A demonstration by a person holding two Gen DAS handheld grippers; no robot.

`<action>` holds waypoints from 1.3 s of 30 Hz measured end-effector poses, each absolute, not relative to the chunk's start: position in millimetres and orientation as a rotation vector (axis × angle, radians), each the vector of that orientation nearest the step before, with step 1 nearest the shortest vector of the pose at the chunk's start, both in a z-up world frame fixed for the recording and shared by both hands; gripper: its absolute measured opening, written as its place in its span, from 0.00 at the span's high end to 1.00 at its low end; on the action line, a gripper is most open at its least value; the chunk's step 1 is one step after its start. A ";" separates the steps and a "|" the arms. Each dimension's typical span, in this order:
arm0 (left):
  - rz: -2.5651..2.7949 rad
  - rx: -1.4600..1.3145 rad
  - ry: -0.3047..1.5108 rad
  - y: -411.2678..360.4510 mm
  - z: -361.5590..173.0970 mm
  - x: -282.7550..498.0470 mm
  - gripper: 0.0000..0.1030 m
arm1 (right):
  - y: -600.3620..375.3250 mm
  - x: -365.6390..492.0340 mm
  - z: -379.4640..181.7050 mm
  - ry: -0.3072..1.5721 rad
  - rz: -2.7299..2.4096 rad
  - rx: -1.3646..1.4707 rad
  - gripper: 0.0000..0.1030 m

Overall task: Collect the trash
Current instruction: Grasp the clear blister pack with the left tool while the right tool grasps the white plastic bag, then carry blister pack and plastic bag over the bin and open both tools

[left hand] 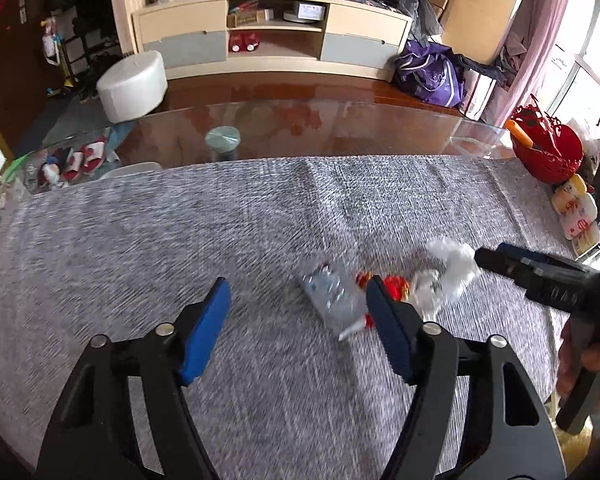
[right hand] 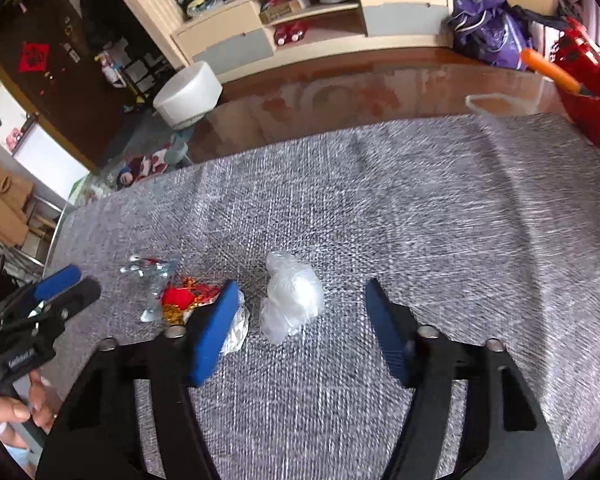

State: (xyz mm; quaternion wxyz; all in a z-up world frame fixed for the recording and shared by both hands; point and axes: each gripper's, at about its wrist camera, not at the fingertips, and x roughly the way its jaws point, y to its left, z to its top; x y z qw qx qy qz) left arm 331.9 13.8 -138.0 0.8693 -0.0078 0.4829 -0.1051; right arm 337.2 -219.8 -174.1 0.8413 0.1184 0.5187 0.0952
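Trash cluster lying mid-cloth on grey tablecloth point(right hand: 420, 208): crumpled clear plastic wad point(right hand: 290, 300), red-gold wrapper point(right hand: 180, 300), silver foil packet point(left hand: 332, 296).

Right gripper point(right hand: 300, 330) hovering, fingers apart, wad sitting between, untouched.

Left gripper point(left hand: 300, 328) fingers apart, empty, foil packet just ahead.

Judging all light, soft, crinkly, slippery; pinching bulk of wad looks best.

Cloth around lying open; red basket point(left hand: 548, 152) sitting well apart at far edge.

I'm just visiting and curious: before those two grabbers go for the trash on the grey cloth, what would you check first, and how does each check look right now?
1. Right gripper open: ok.
2. Crumpled clear plastic lies between its fingers, untouched: ok.
3. Left gripper open, empty: ok.
4. Silver wrapper lined up between the left fingers: not ok, it sits toward the right finger.
5. Red and gold wrapper free to lift: cannot tell.
6. Trash container in view: not ok.
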 end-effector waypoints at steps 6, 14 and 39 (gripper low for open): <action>-0.227 -0.022 1.045 7.8 -159.5 360.8 0.37 | -213.2 345.6 -191.2 1.128 0.216 0.246 0.45; -0.253 -0.026 1.084 -3.1 -180.9 374.8 0.46 | -209.1 349.3 -200.4 1.142 0.228 0.212 0.69; -0.226 0.033 0.924 7.5 -73.9 273.1 0.72 | -221.8 260.0 -96.7 0.962 0.250 0.164 0.74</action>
